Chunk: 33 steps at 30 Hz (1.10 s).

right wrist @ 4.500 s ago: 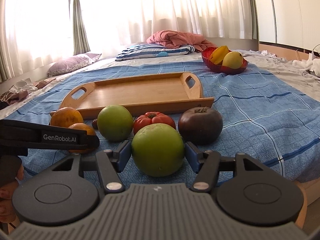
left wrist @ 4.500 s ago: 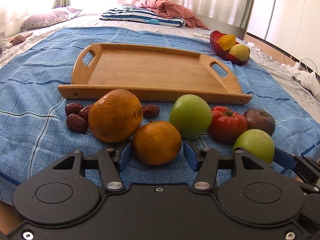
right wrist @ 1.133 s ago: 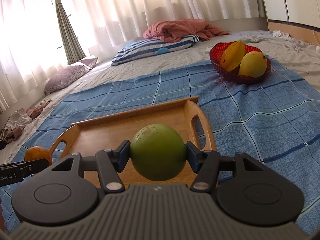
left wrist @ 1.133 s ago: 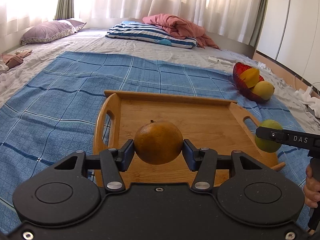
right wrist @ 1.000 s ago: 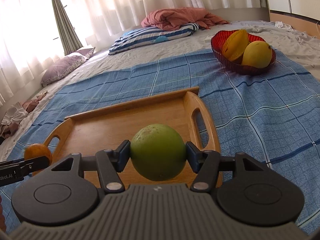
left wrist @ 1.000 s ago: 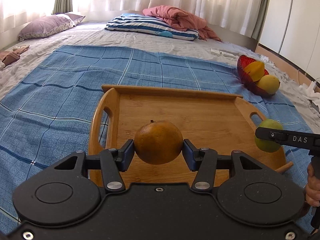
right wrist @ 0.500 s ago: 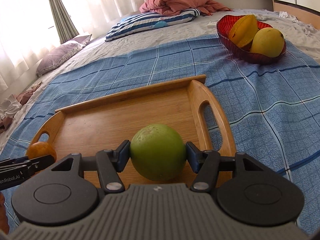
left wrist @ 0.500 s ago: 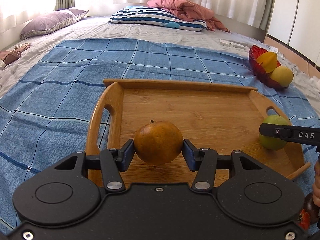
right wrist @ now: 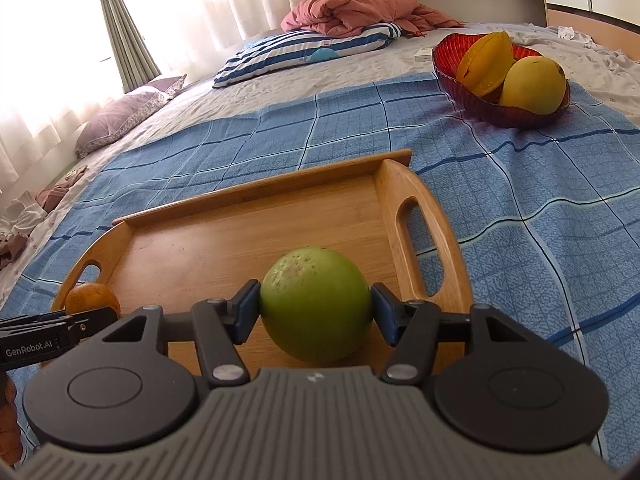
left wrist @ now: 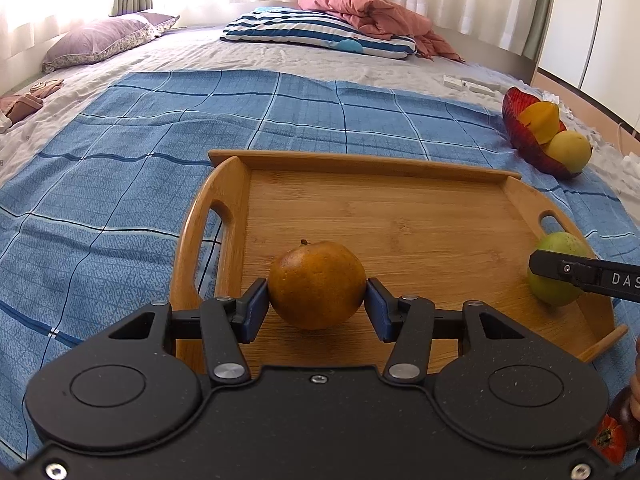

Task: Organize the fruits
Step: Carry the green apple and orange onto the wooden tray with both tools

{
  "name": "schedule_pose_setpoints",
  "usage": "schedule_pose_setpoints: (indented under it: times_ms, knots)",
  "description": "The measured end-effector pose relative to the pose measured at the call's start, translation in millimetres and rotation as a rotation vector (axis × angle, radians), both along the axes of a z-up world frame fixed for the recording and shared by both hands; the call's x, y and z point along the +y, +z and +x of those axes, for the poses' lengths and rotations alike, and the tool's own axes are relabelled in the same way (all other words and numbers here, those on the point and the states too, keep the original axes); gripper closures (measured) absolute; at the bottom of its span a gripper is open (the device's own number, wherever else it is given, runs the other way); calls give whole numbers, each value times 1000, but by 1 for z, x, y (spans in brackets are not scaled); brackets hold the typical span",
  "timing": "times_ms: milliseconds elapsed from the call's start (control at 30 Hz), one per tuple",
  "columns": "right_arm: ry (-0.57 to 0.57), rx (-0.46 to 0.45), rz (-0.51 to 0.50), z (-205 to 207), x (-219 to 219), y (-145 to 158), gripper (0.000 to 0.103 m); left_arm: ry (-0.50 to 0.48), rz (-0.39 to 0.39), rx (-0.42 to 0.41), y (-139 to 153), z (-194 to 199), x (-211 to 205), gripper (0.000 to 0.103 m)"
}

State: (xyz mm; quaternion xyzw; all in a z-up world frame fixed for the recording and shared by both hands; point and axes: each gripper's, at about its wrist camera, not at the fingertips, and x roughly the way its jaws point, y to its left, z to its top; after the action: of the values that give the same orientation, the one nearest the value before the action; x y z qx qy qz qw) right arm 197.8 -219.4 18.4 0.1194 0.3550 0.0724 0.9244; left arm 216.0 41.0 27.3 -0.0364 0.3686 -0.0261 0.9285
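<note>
Orange (left wrist: 316, 284), dull brownish, stem up

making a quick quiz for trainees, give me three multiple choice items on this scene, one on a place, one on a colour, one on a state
1. Where is the red bowl?
A. on the wooden tray
B. on the blue blanket beyond the tray
C. on the striped pillow

2. What colour is the fruit in the right gripper?
A. green
B. red
C. purple

3. How does the left gripper stand?
A. open and empty
B. closed on an orange
C. closed on the tray handle

Answers:
1 B, the bowl sits on the blue blanket, apart from the wooden tray.
2 A, the green fruit sits between its jaws.
3 B, both pads press the orange above the tray.
</note>
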Motion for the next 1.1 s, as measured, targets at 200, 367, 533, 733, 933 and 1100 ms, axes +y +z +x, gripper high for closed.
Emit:
schedule_pose_setpoints:
  times_ms: [200, 367, 533, 733, 933, 1100]
  knots:
    - [5, 3, -5, 1, 1, 1, 41, -1, 0, 1, 0, -1, 0, 53]
    - [9, 22, -14, -1, 2, 2, 41, -6, -6, 0, -1, -7, 1, 53]
    - [15, 22, -23, -3, 3, 2, 41, 6, 39, -15, -2, -14, -2, 53]
    - [14, 20, -19, -6, 1, 2, 41, -14, 57, -24, -3, -20, -4, 53]
    - [22, 23, -24, -6, 1, 2, 41, -7, 32, -20, -2, -22, 0, 52]
    - [26, 28, -32, -7, 2, 3, 41, -12, 39, -18, -3, -23, -1, 51]
